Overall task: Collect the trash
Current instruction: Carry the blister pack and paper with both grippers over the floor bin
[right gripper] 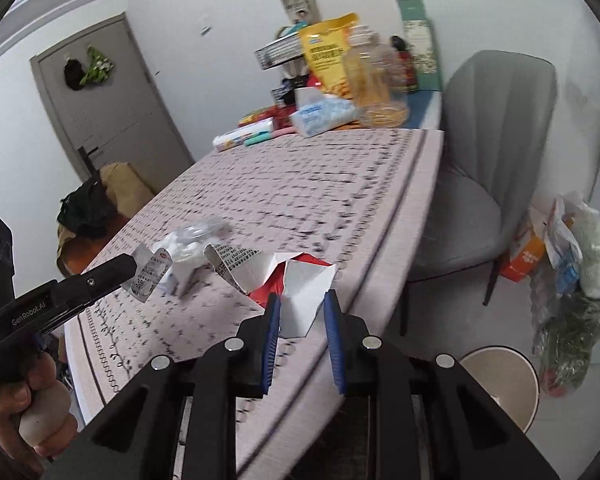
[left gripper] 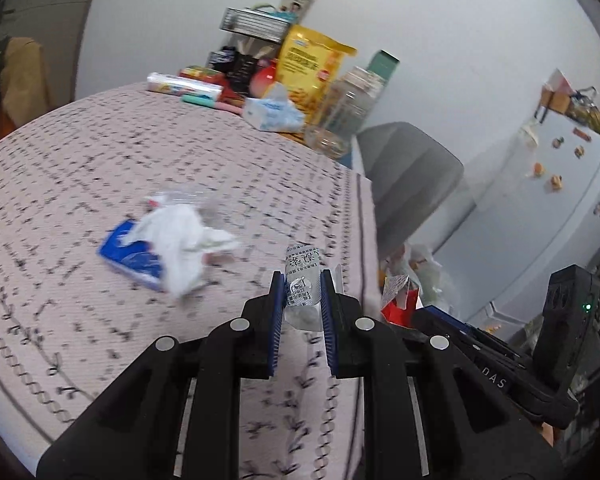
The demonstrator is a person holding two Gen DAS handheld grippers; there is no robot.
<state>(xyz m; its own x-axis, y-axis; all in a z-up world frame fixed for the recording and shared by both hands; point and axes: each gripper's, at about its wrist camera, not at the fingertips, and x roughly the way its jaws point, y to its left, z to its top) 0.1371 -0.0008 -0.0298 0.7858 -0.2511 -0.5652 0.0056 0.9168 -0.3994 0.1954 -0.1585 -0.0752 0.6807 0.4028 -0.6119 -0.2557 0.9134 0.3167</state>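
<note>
Right, your left tool (left gripper: 302, 284) is clamped on a silvery printed wrapper (left gripper: 302, 280), held above the patterned surface (left gripper: 100, 152). Your right tool (right gripper: 302, 300) grips a torn red-and-white carton (right gripper: 296, 280) over the surface edge. At ten o'clock of the left tool, crumpled tissue (left gripper: 180, 236) lies across a blue packet (left gripper: 130, 258). At four o'clock of the right tool, a round bin (right gripper: 508, 384) stands on the floor.

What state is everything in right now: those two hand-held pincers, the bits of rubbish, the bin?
Left tool: shut on silver printed sachet.
Right tool: shut on torn red-and-white carton.
Crumpled white tissue: lying on the table, over a blue packet.
Clear plastic jar: upright.
Round beige bin: open, on the floor.
</note>
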